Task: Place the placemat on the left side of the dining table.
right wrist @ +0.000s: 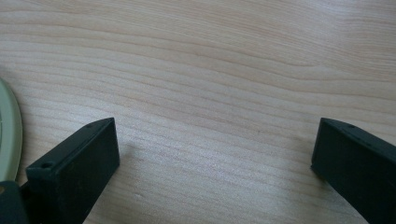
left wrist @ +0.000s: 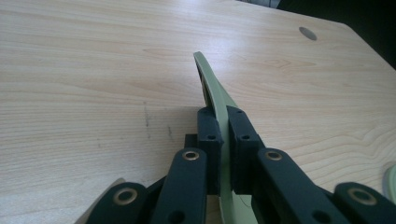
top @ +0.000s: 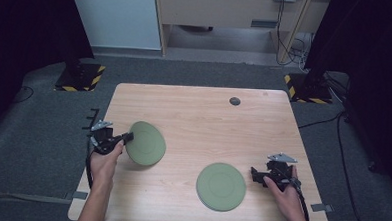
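Held plate: the left gripper (top: pixel 128 136) pinches a green plate (top: pixel 146 143) by its near rim and holds it tilted above the left part of the table (top: pixel 204 116); in the left gripper view the rim (left wrist: pixel 211 88) runs edge-on between the two black pads (left wrist: pixel 209 135), which press on it from both sides.

Second plate: another green plate (top: pixel 220 186) lies flat near the front edge of the table, right of centre — well apart from the held one.

Right gripper: the right gripper (top: pixel 254 173) rests low at the table's right front, just beside the flat plate; in its own view the jaws stand wide apart with bare wood between them, and a sliver of the flat plate's rim (right wrist: pixel 9 135) shows at the left edge.

Around: a small dark round hole (top: pixel 235 101) sits in the tabletop toward the far edge; nothing lies between the two plates. Beyond the table, grey carpet (top: pixel 43 134), two stands on yellow-and-black striped bases (top: pixel 80 78), and cables (top: pixel 292 44) by a wooden unit.

Hard to make out: whether the tilted plate's lower edge touches the wood I cannot tell — a shadow lies right under it. The held plate's near part is cut off behind the jaws.
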`<state>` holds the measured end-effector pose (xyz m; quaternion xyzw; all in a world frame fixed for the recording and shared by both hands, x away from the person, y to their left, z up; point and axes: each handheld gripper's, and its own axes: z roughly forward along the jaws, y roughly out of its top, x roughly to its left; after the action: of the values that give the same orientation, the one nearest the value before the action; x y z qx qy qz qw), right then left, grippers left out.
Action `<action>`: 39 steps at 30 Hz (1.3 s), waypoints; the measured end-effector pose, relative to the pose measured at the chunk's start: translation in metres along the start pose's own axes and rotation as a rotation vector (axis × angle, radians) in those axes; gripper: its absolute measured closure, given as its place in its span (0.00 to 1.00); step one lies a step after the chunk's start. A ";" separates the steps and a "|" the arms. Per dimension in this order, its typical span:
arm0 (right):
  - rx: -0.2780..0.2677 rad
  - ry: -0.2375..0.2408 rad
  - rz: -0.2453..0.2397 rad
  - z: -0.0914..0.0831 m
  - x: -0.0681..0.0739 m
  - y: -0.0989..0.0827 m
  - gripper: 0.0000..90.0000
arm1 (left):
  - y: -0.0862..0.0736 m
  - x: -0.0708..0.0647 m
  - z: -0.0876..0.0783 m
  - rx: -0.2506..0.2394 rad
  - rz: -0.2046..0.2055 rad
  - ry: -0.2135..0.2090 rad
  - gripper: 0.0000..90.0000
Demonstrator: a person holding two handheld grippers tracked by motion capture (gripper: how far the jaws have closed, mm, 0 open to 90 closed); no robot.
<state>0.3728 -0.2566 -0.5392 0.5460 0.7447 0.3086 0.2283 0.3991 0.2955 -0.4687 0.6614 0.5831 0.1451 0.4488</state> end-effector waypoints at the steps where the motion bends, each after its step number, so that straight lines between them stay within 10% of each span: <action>1: 0.000 0.001 -0.001 0.000 0.000 0.000 0.01 | -0.001 0.002 0.001 0.006 -0.001 0.006 0.95; 39: 0.005 0.011 -0.007 0.001 0.004 0.001 0.01 | 0.024 0.049 0.047 0.062 -0.009 0.071 0.95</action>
<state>0.3729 -0.2522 -0.5389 0.5422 0.7486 0.3090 0.2239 0.4615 0.3221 -0.4925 0.6668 0.6060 0.1482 0.4076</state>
